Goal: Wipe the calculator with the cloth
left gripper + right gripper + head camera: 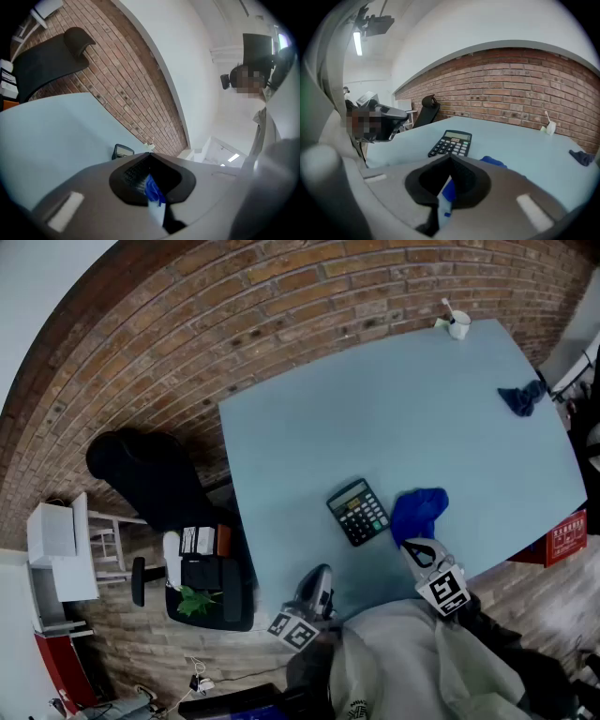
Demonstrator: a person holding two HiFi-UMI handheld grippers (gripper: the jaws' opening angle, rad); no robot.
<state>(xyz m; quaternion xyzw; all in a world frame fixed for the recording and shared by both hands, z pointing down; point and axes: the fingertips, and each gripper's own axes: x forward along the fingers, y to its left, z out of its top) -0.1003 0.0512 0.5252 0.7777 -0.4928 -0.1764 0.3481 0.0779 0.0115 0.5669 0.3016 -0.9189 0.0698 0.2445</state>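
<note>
Closest in, held left gripper and right gripper at the table's near edge, with both pairs of jaws pressed together on nothing. Just past the right one, found the cloth crumpled right beside the calculator, flat mid-table. Farther back, spotted a rag and a cup near the far end.

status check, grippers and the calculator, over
Both shut, empty: left gripper, right gripper with its tip near the blue cloth. Cloth lies loose beside the calculator, not picked up. Nothing in the way.
</note>
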